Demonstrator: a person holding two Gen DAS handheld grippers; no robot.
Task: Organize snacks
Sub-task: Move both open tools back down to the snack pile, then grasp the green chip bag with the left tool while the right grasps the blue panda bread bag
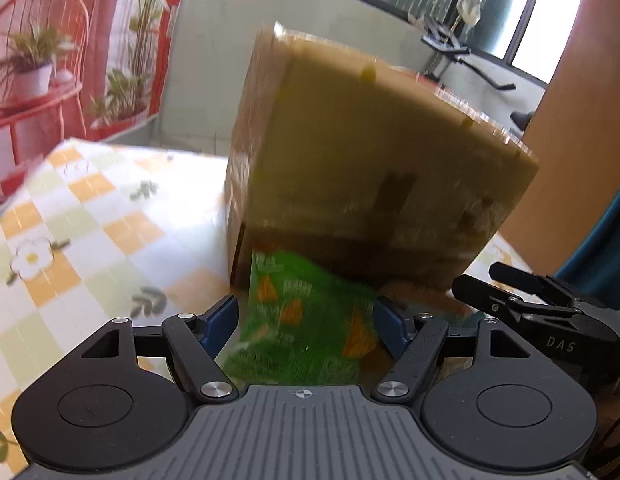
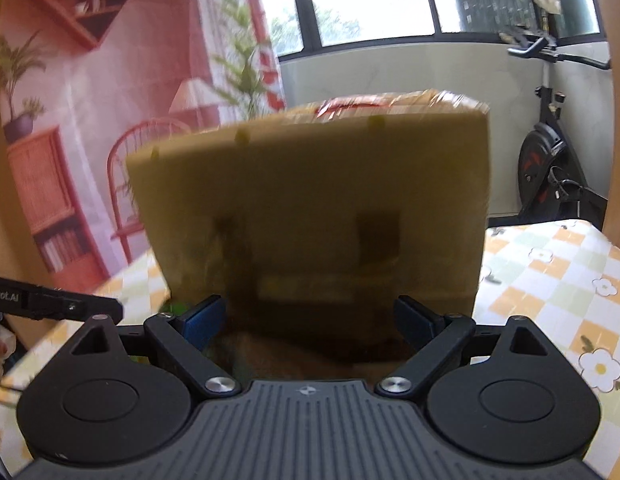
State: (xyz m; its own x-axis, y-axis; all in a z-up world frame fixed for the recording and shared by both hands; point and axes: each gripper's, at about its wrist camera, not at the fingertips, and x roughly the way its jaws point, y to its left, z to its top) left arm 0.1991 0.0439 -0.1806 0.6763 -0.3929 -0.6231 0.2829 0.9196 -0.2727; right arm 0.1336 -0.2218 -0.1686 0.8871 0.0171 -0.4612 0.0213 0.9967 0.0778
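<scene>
A tan cardboard box (image 1: 370,160) stands on the checkered tablecloth, blurred by motion; it also fills the right wrist view (image 2: 318,200). A red snack pack (image 2: 350,105) shows above its top rim. My left gripper (image 1: 306,320) is shut on a green snack bag (image 1: 306,328) with orange triangles, held just in front of the box's lower edge. My right gripper (image 2: 310,316) is open, its blue-padded fingers (image 2: 202,320) spread wide close to the box's near wall, with nothing between them. The right gripper's black body also shows in the left wrist view (image 1: 530,304).
The table (image 1: 70,220) has a yellow, green and white checkered cloth with flowers; it also shows in the right wrist view (image 2: 550,280). An exercise bike (image 2: 550,160) stands by the windowed wall at the right. A painted backdrop (image 2: 90,120) is at the left. An orange panel (image 1: 570,140) is right of the box.
</scene>
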